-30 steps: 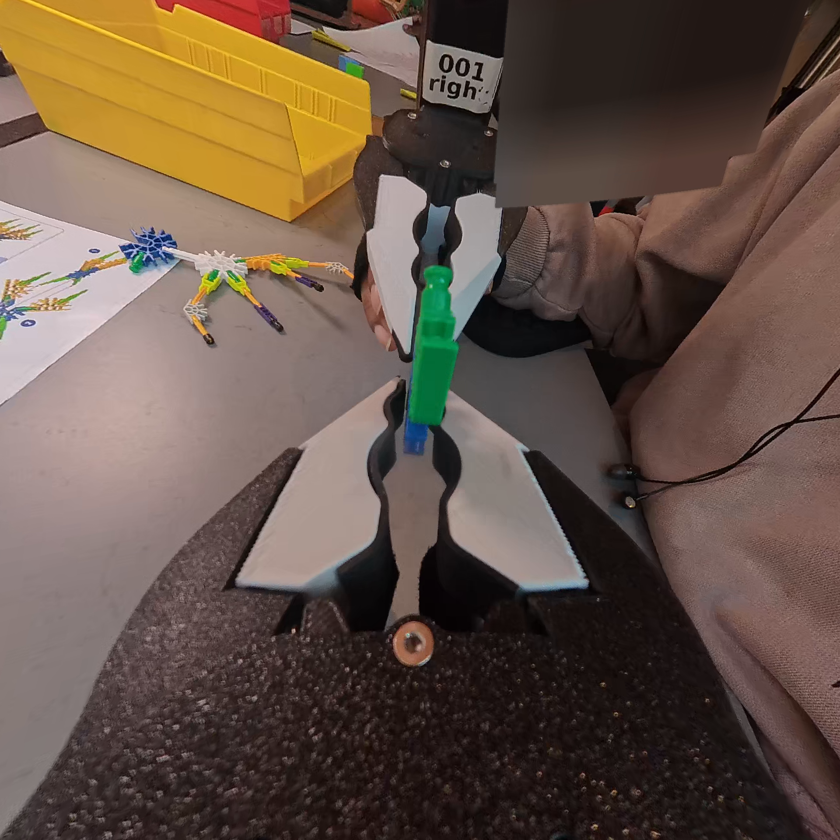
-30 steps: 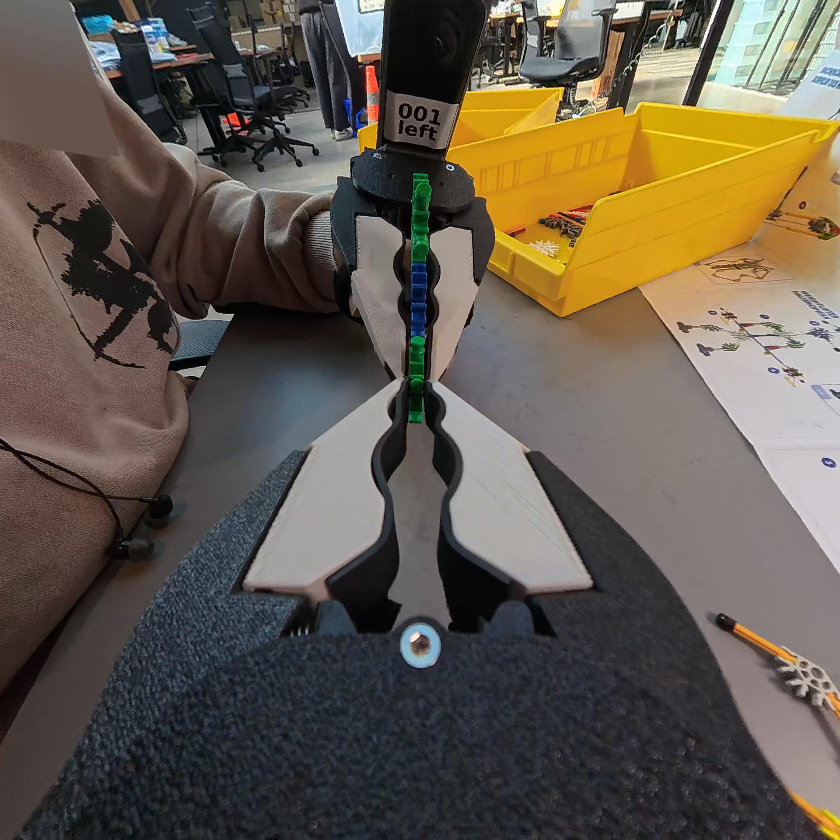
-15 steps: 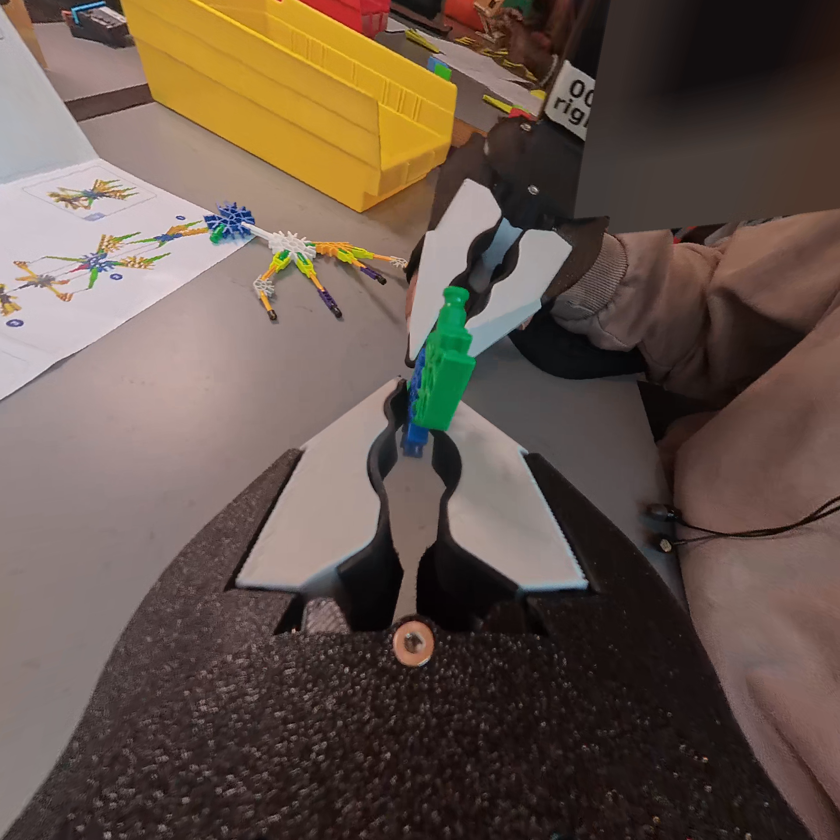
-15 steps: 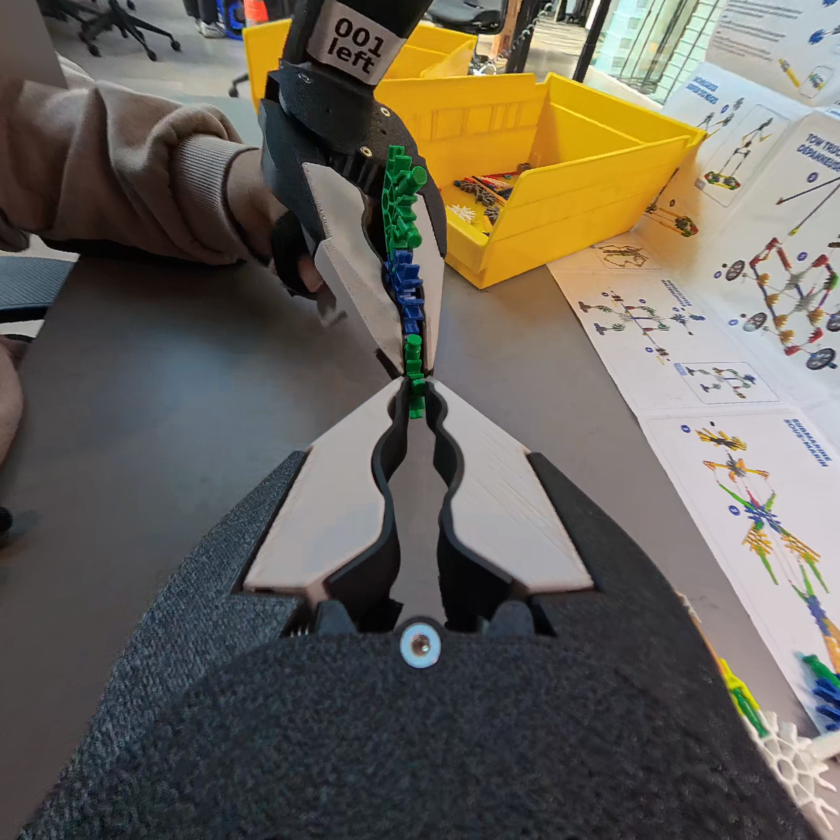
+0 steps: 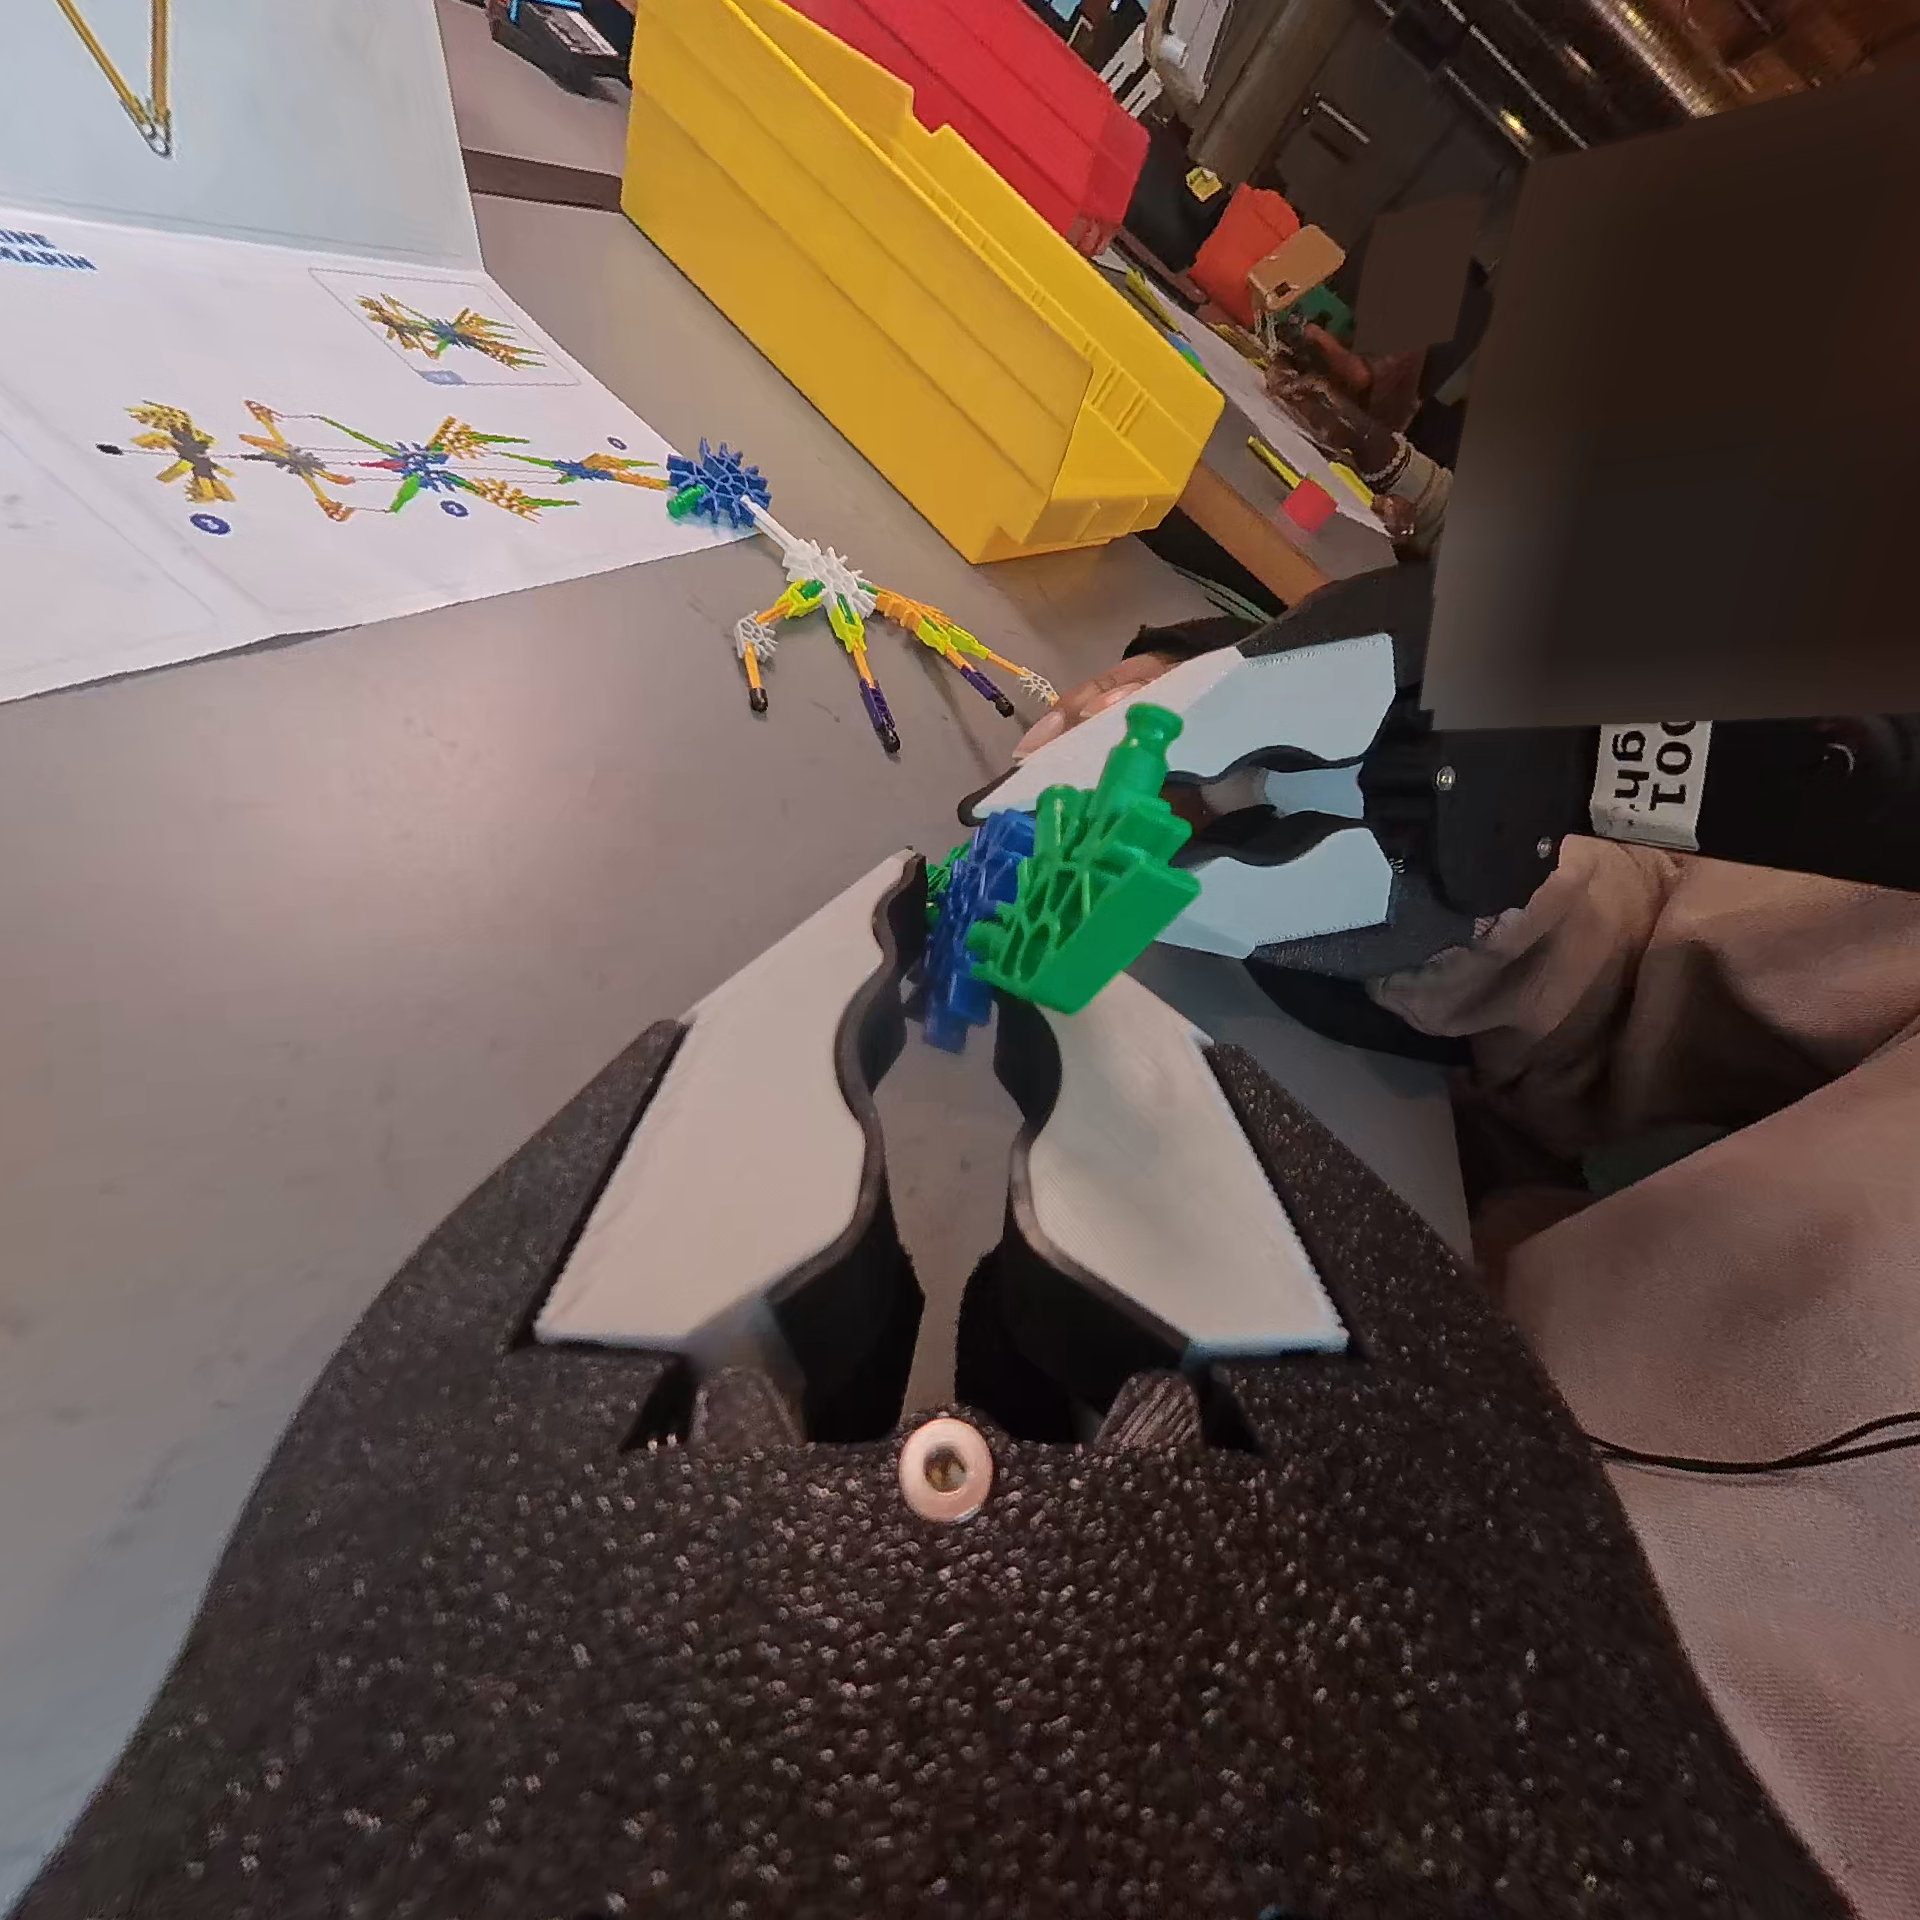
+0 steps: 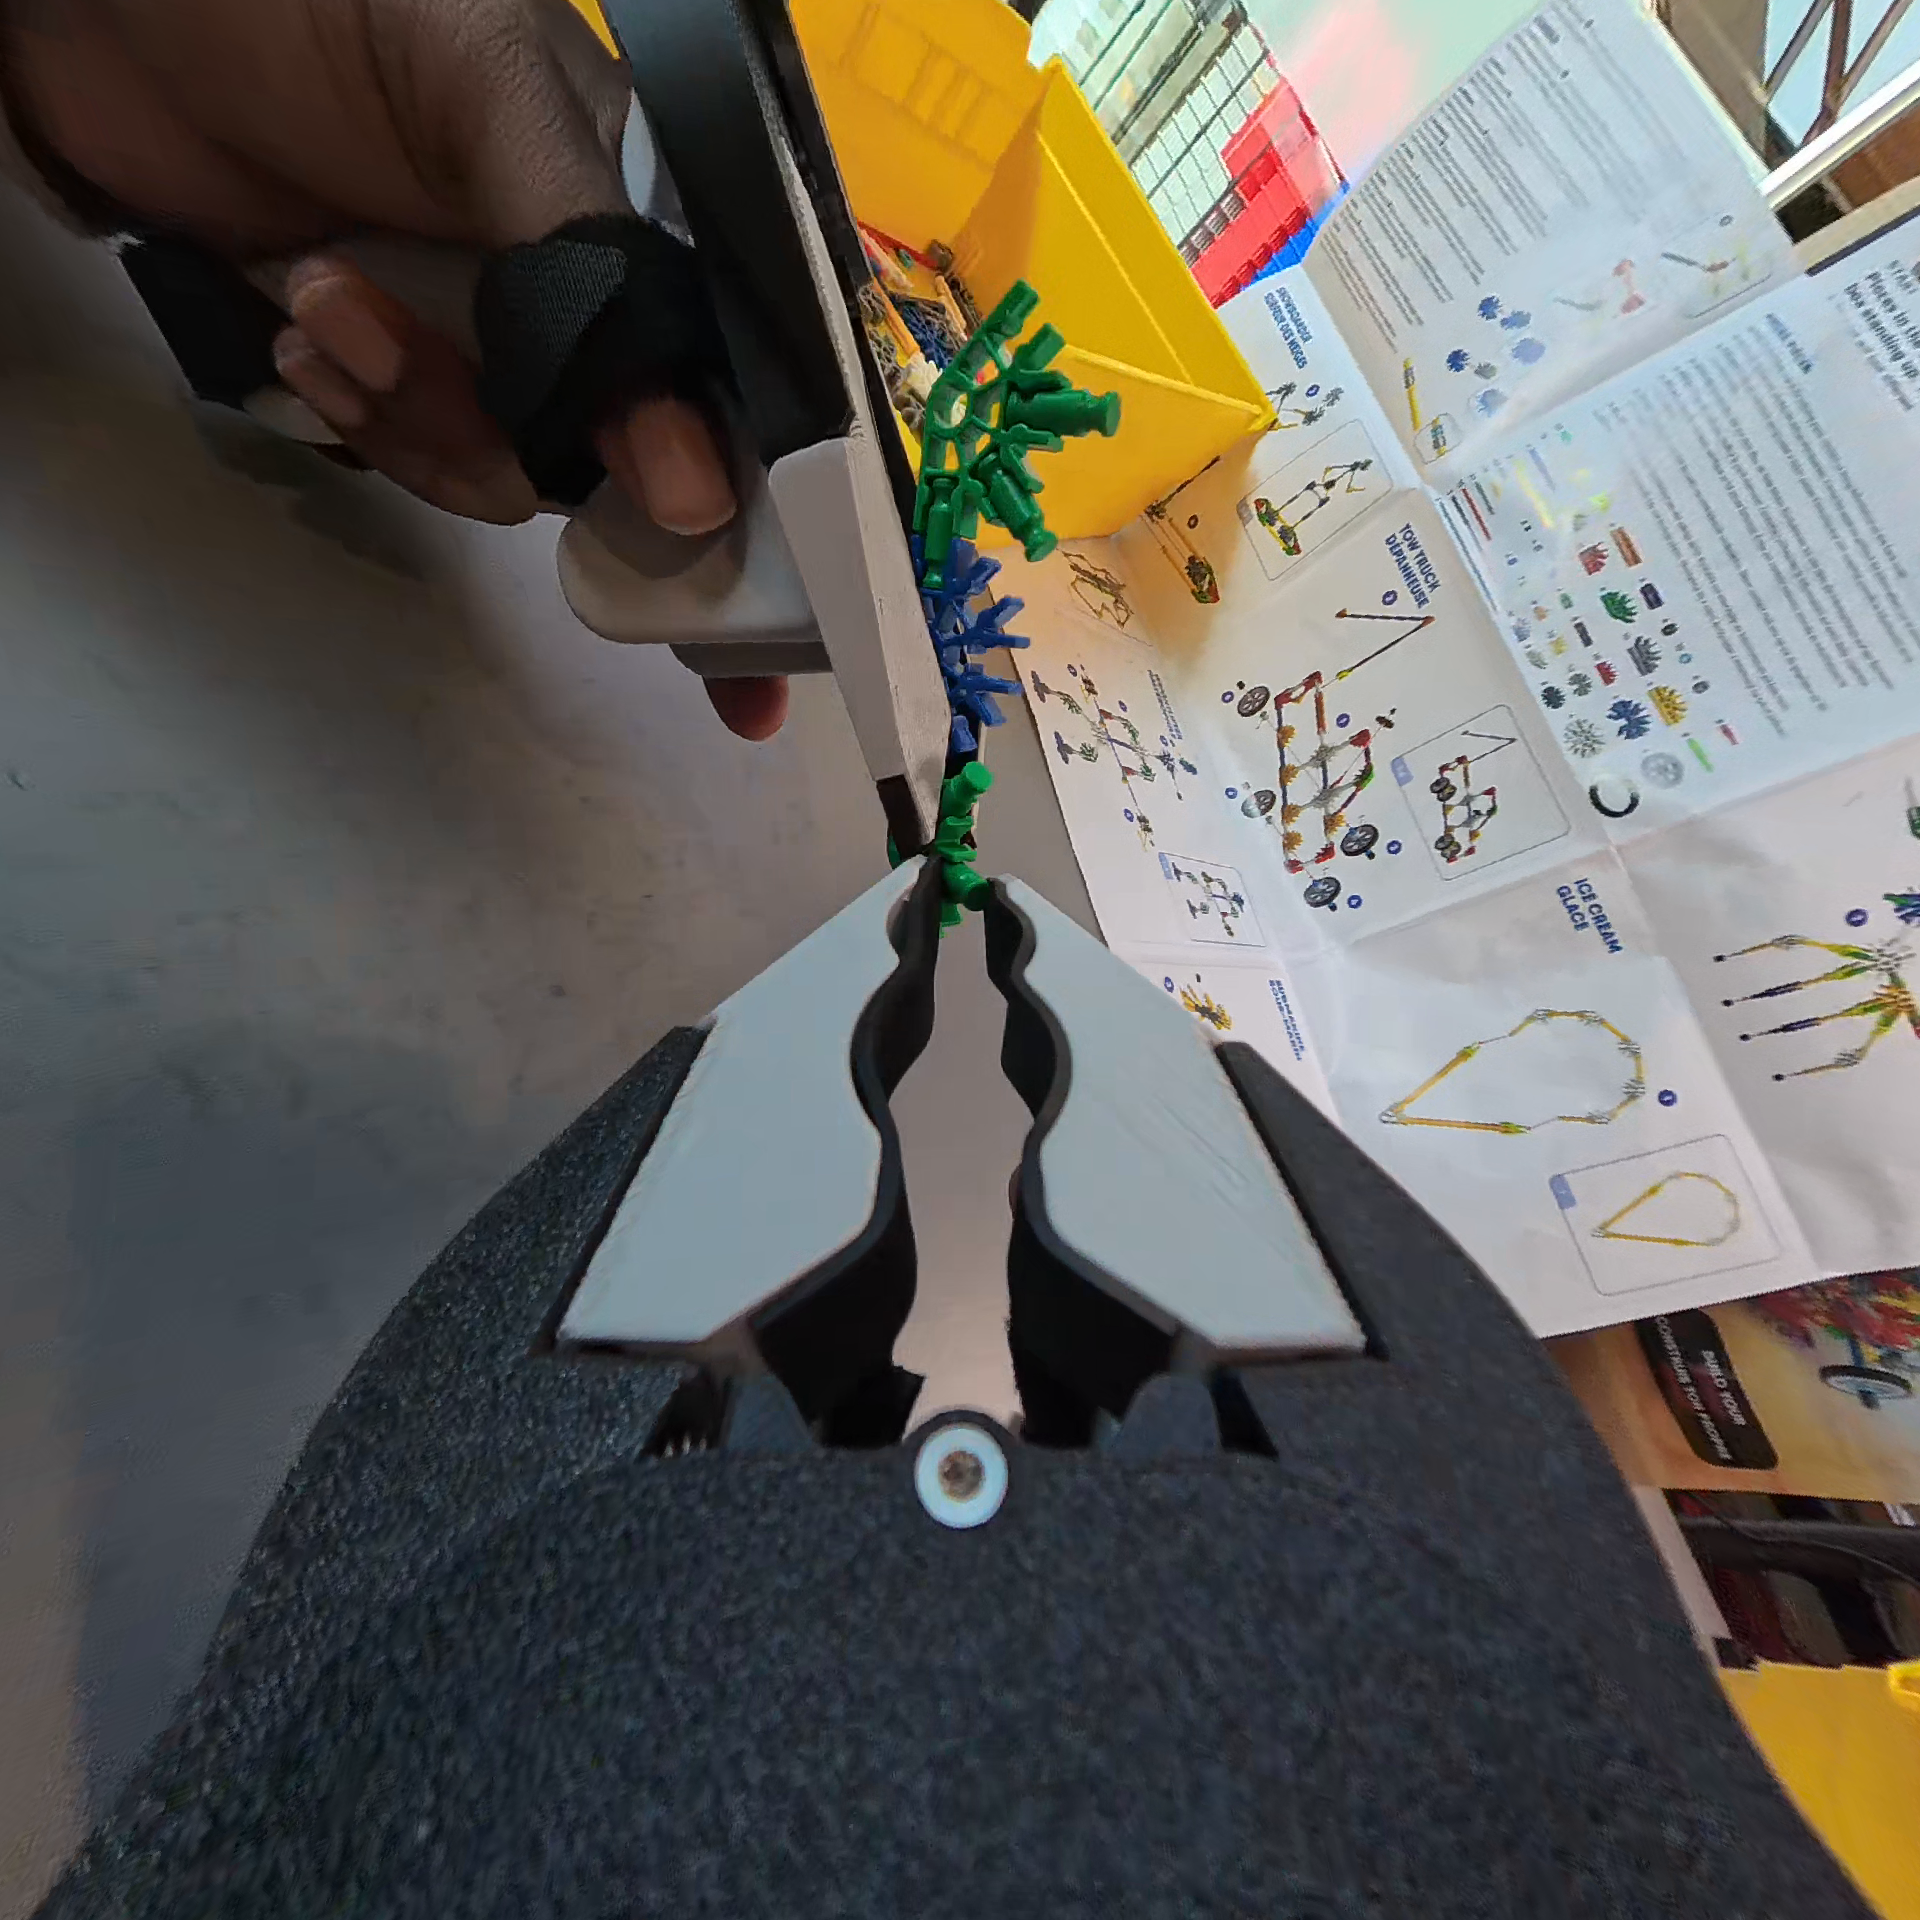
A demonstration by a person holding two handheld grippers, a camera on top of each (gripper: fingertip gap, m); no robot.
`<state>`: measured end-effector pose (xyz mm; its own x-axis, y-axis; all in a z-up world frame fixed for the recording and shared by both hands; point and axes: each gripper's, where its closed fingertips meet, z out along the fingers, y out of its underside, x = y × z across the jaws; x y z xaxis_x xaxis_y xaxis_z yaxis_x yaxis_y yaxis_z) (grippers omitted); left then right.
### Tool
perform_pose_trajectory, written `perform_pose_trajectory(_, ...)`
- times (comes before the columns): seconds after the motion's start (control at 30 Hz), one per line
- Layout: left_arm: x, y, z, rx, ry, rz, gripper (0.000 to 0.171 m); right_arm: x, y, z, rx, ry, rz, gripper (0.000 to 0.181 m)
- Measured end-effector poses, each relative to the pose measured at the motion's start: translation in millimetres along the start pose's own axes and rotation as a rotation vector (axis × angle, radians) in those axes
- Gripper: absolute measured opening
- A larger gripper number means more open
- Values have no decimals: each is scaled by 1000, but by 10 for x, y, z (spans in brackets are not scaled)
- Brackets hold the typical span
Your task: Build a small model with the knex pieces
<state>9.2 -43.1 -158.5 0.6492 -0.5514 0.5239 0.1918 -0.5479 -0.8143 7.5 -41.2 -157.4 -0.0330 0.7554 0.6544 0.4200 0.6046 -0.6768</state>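
A small plastic assembly is held between my two grippers above the grey table. It is a blue snowflake connector with a green fan-shaped connector clipped to one side and a smaller green piece on the other. My left gripper is shut on the blue connector. My right gripper is shut on the small green piece. In the right wrist view the left gripper's finger stands edge-on, with the blue connector and the green fan beside it.
A part-built model of yellow, green and white rods lies by an instruction sheet. A yellow bin and a red bin stand behind. The person's sleeve is at the right, and a hand grips the left tool. Both grippers' tips are close together, under 4 cm apart.
Both grippers have twisted, and the assembly has gone from upright to tilted sideways. The views have swung toward the instruction sheets. Both grips are unchanged.
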Motion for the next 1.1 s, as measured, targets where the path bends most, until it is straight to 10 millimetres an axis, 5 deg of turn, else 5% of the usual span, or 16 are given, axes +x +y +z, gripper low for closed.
perform_pose_trajectory(0.1, 6, 17, -5, -12, 9, 11, 7, -17, 5, -2, 18, -35, 42, 5)
perform_pose_trajectory(0.27, 190, -4, -19, -34, 73, 247, 8, -26, -109, -160, 212, -384, 597, 5)
perform_pose_trajectory(0.47, 458, -25, -114, -3, 187, 392, 9, -65, -319, -363, 346, -604, 796, 5)
perform_pose_trajectory(0.67, 794, 27, -208, -16, 382, 384, 6, -175, -509, -626, 460, -871, 907, 5)
perform_pose_trajectory(0.9, 976, 26, -279, -7, 526, 295, 6, -206, -642, -767, 535, -975, 943, 5)
perform_pose_trajectory(1.1, 1108, 59, -310, 9, 550, 397, 6, -263, -712, -880, 600, -1079, 974, 6)
